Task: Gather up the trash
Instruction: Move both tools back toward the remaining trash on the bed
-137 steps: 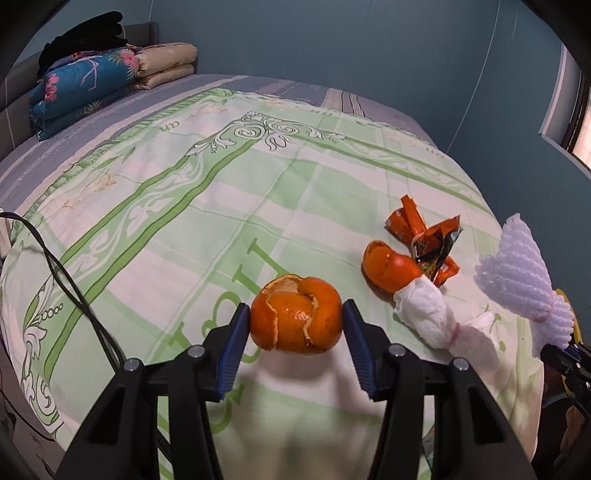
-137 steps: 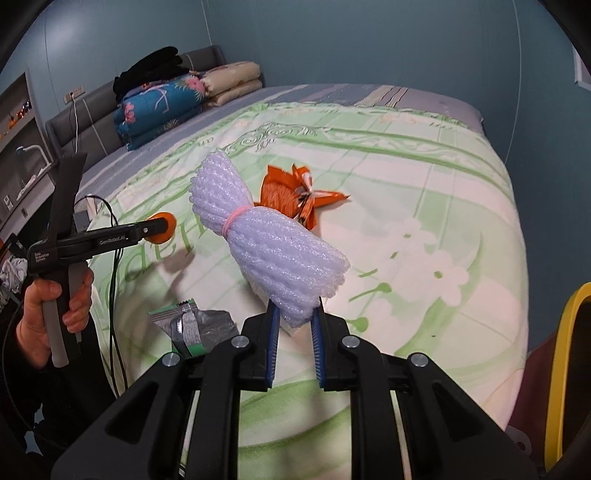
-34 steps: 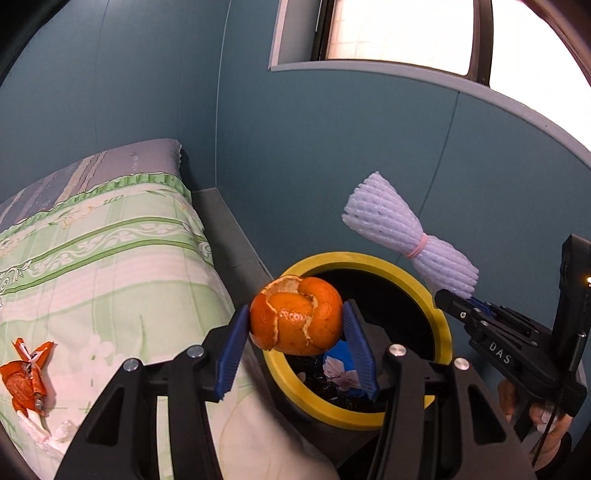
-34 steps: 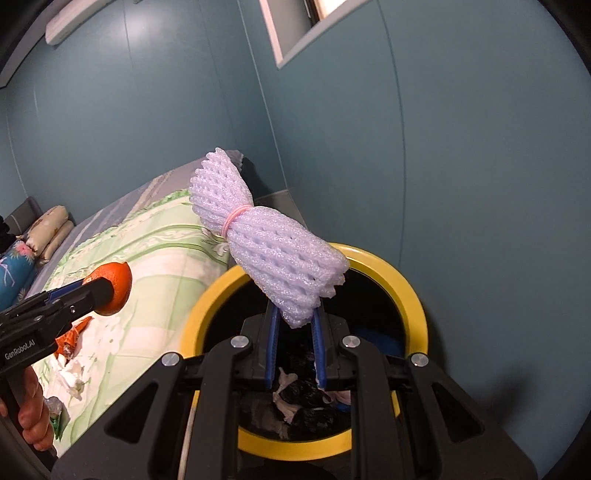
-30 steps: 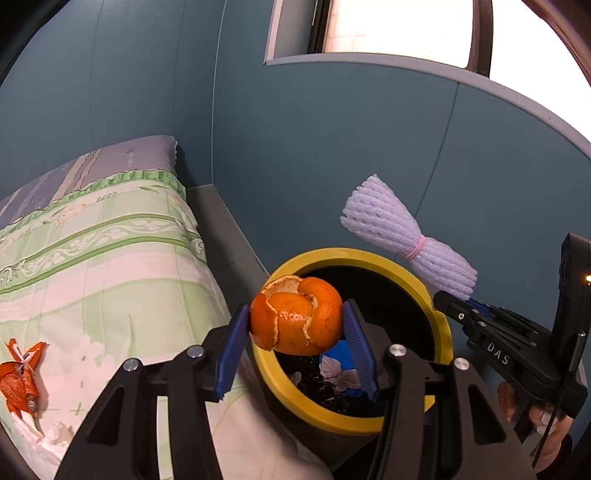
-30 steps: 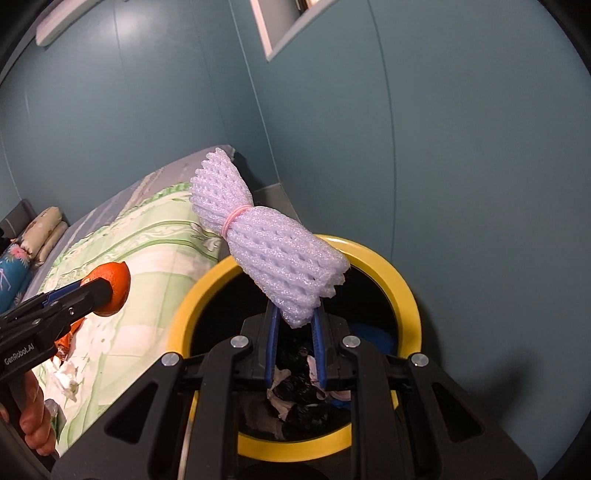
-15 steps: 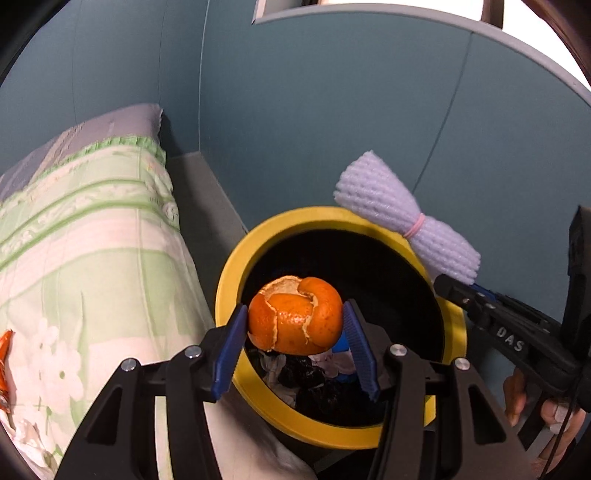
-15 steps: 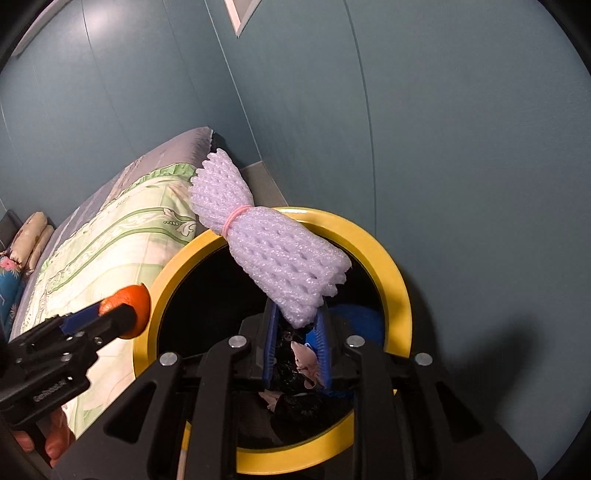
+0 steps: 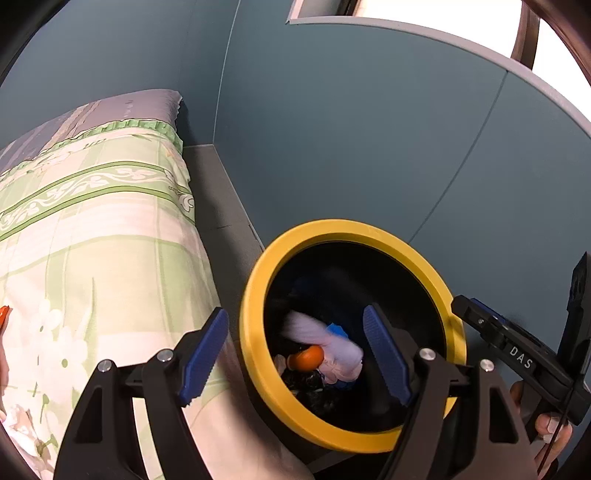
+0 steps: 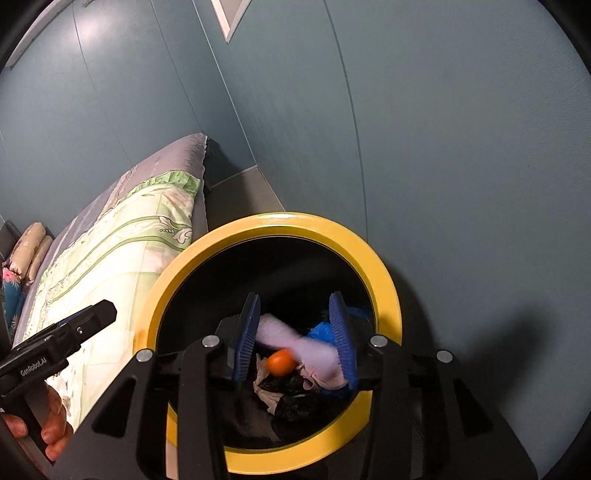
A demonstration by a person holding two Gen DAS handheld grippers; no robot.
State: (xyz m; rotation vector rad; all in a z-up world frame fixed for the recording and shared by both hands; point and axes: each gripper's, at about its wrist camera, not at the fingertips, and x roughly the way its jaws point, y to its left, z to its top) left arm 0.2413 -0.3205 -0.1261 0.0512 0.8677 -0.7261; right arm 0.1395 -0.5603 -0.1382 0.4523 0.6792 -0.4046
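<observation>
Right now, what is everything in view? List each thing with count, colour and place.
bin: one, yellow rim, dark inside, between bed and wall
foam net: one, white, blurred, in the bin
orange peel: one, orange, in the bin
older trash: blue and dark scraps, in the bin
bed: one, green floral cover, left
wrapper: orange, bed's left edge
left gripper: black, blue pads, jaws opening, nothing between
right gripper: same, opening, nothing between

I see a bed [image 9: 92, 236] with a green floral quilt [image 10: 122, 251] at left, folded bedding [image 10: 26, 254] at its far end, teal walls [image 9: 369, 147], a bright window [image 9: 424, 14] above.
</observation>
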